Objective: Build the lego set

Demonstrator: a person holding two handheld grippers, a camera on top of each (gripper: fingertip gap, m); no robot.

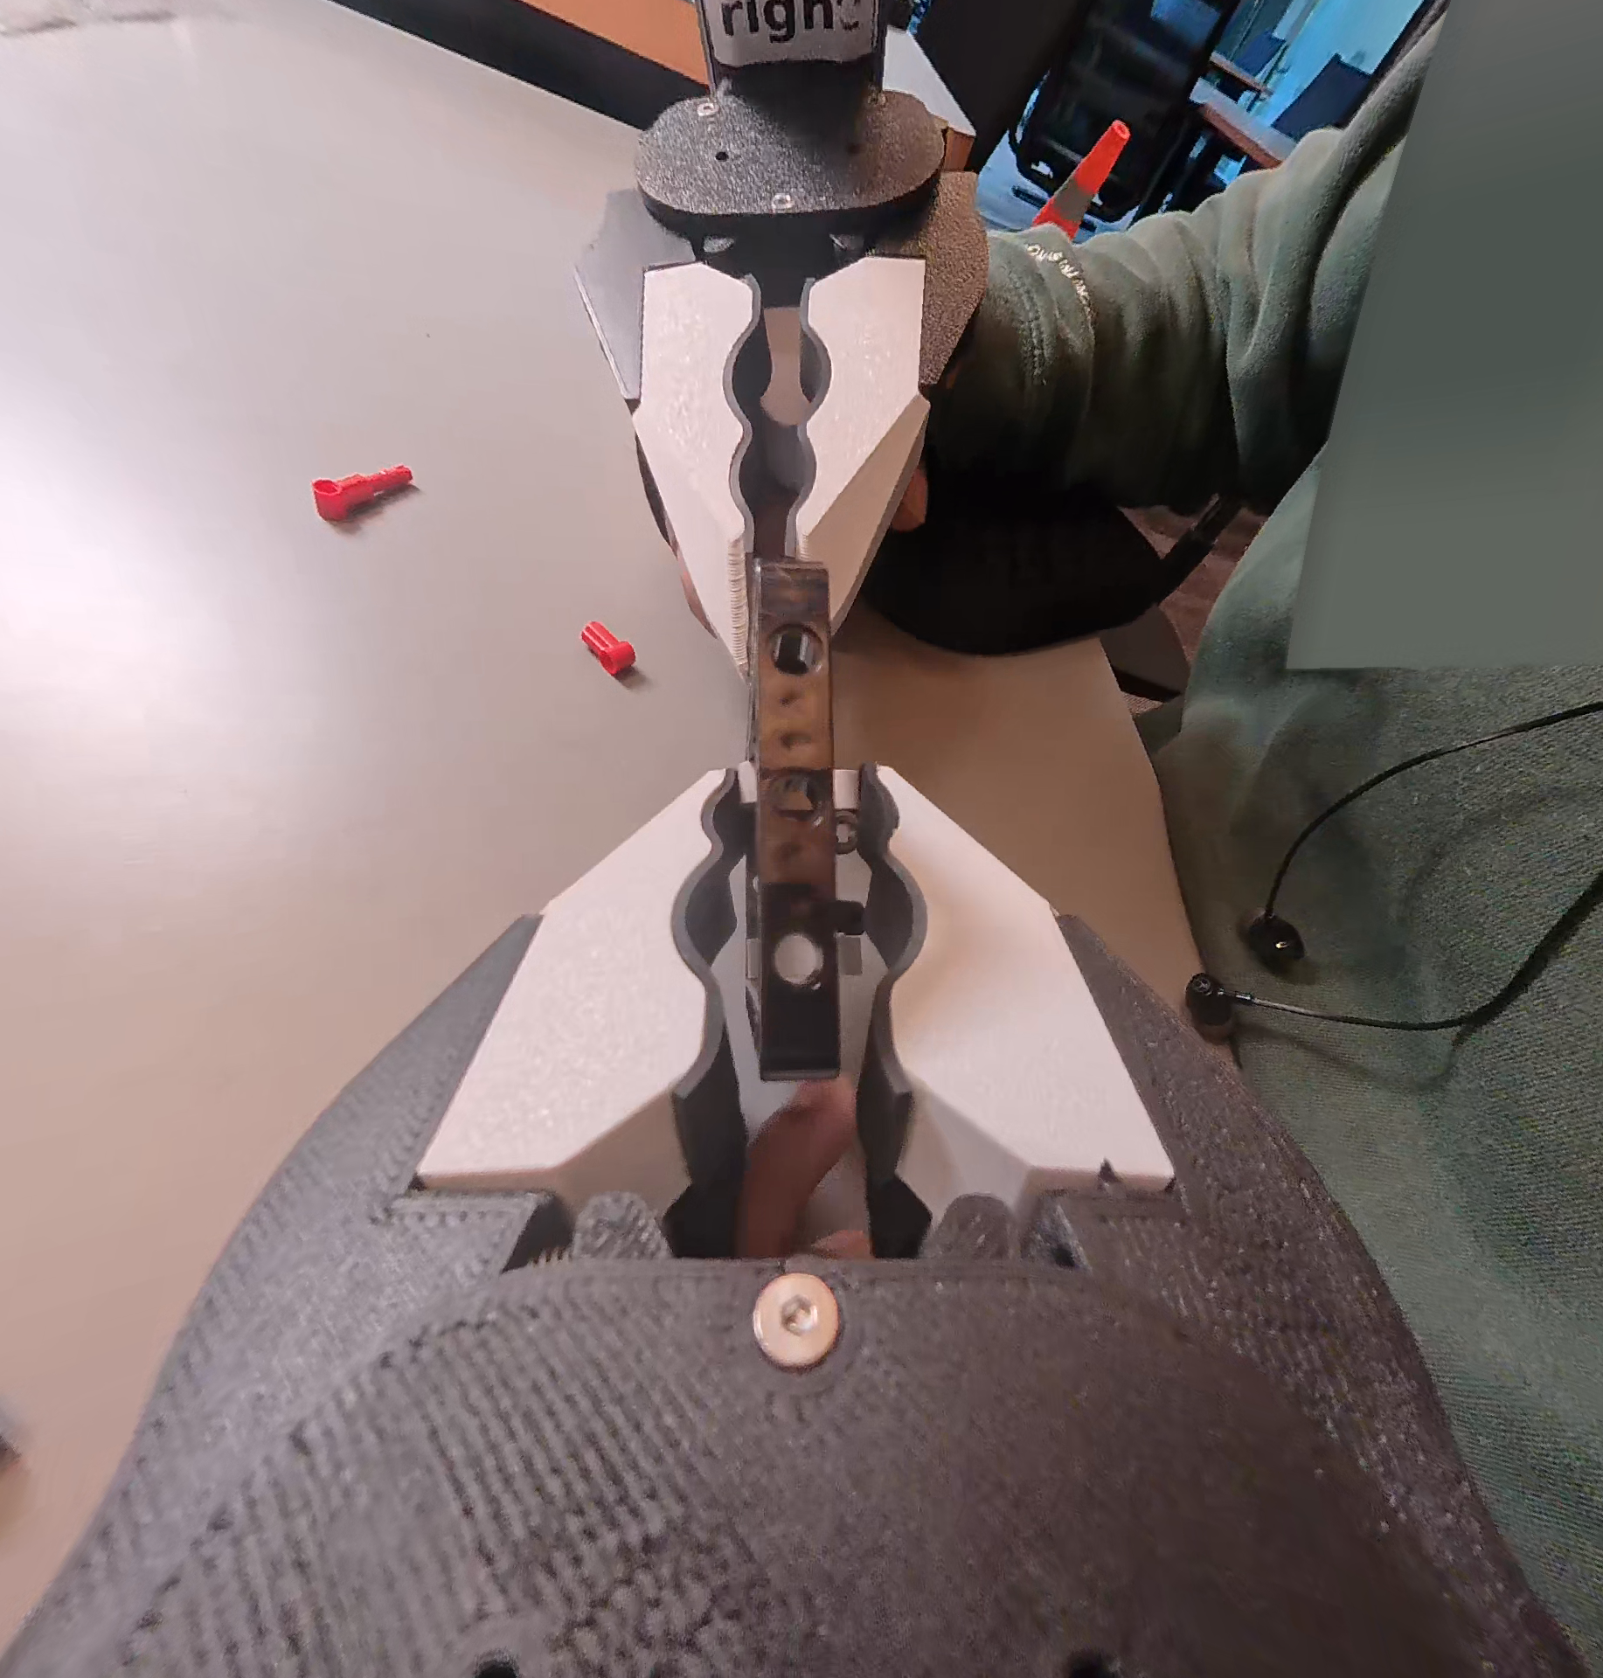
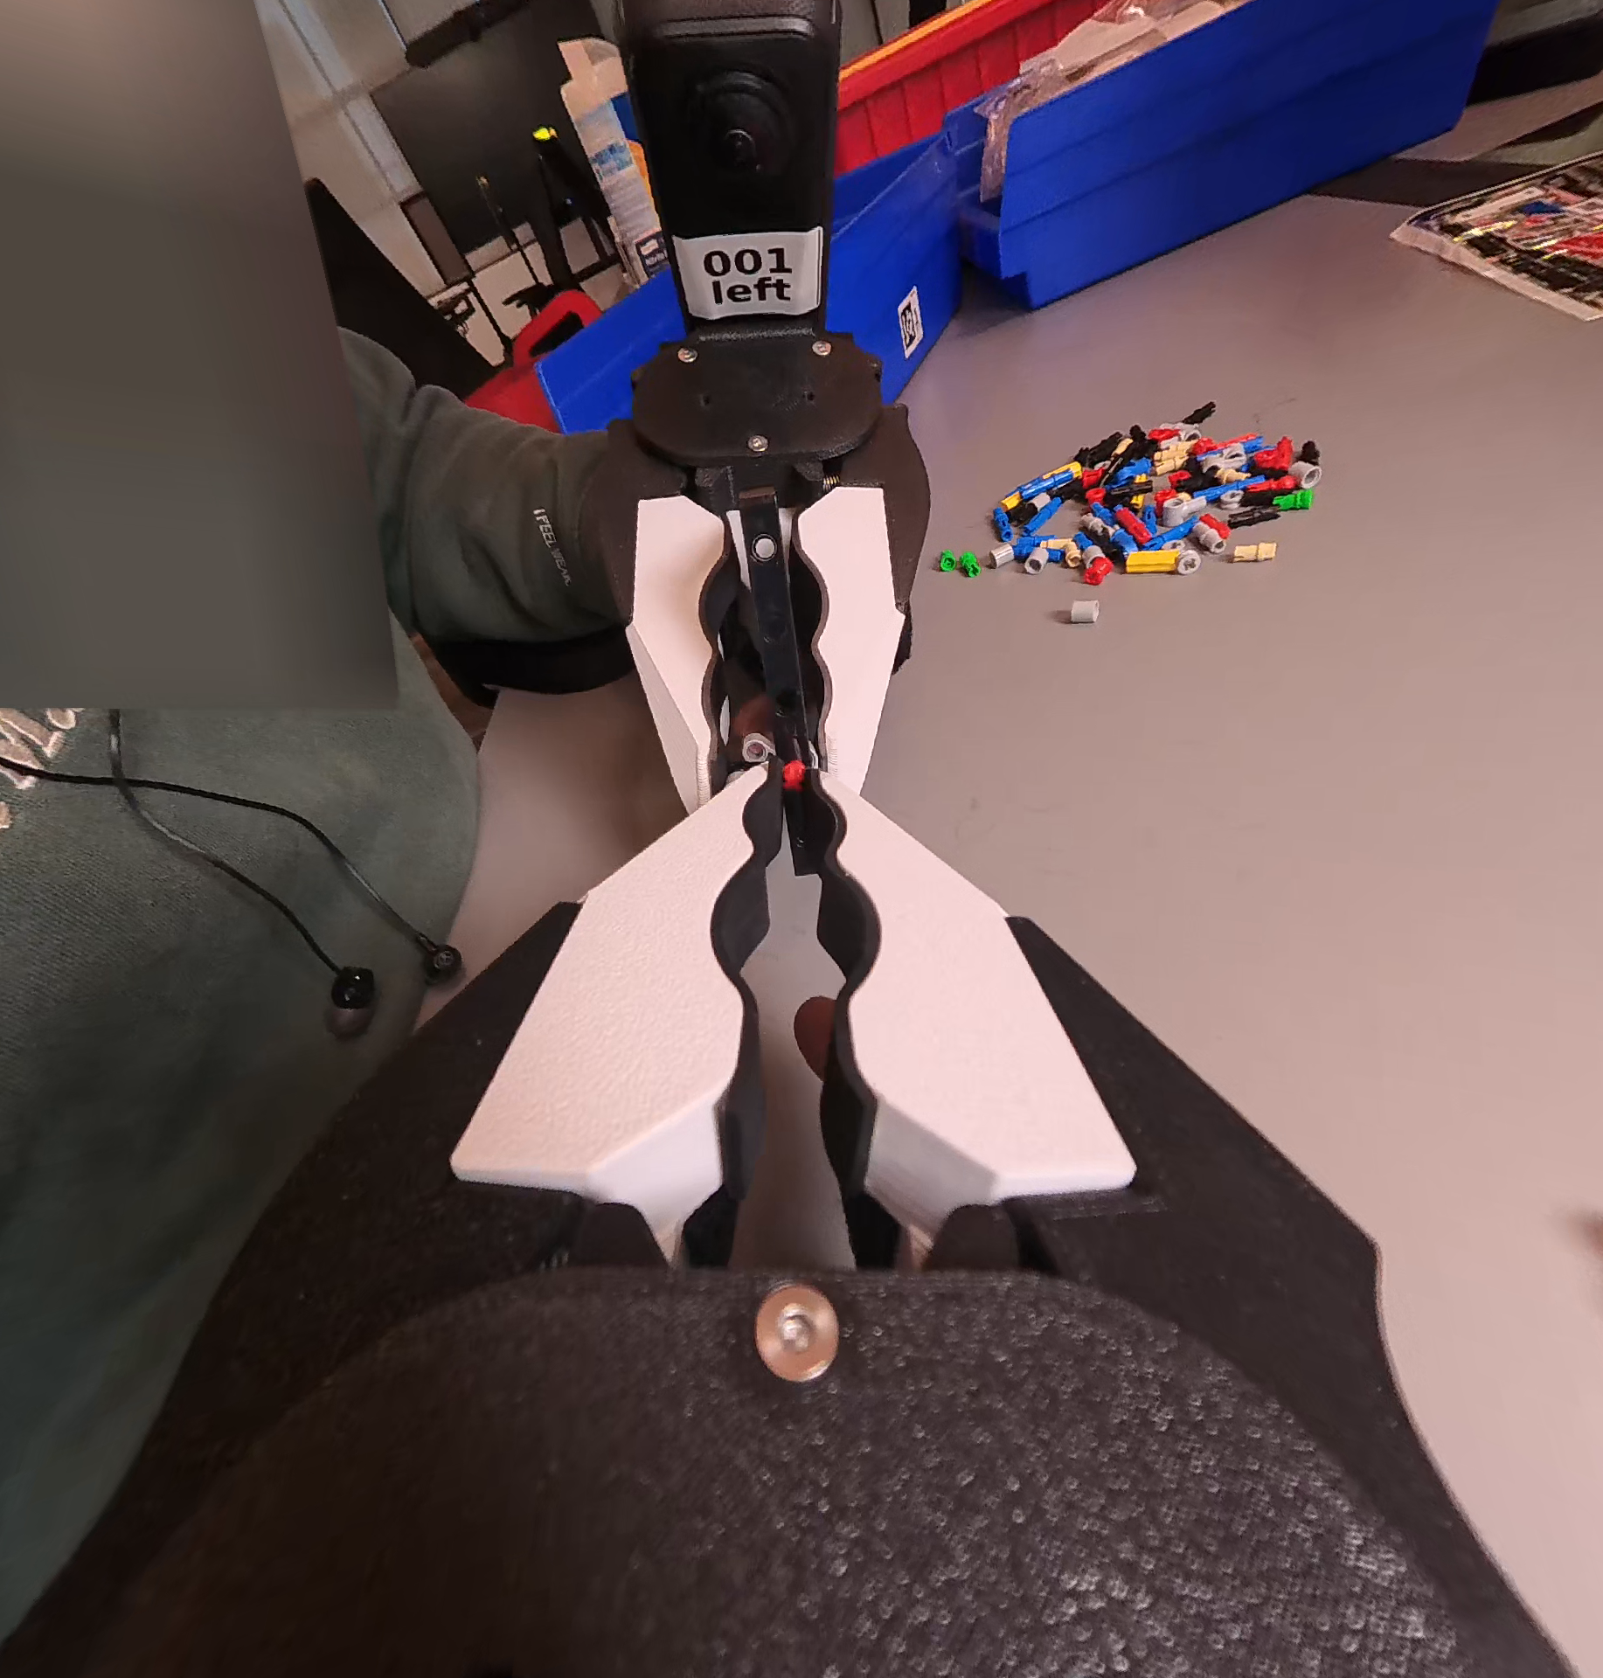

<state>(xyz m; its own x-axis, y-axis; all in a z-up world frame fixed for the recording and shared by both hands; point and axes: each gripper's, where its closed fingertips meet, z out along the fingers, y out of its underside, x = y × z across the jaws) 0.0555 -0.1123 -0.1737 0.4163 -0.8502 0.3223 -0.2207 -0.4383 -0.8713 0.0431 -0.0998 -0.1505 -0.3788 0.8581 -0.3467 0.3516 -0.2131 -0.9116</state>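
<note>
My left gripper (image 1: 793, 781) is shut on a black beam with holes (image 1: 793, 908), which points straight ahead and has small grey parts on its right side. My right gripper (image 1: 784, 590) faces it, and its fingertips close on either side of the beam's far end. In the right wrist view my right gripper (image 2: 791, 783) holds the beam (image 2: 771, 617) edge-on. A small red pin (image 2: 791, 774) sits on the beam between its tips. The left gripper (image 2: 761, 754) is opposite. Two red pins (image 1: 362, 484) (image 1: 609, 648) lie loose on the table.
A pile of small mixed-colour parts (image 2: 1152, 499) lies on the grey table (image 2: 1234, 817) to the right. Blue bins (image 2: 1188, 163) and a booklet (image 2: 1542, 227) are at the back. A person's green sleeve (image 1: 1143, 363) and earphones (image 1: 1275, 940) are close by. The grippers are tip to tip, or close to it.
</note>
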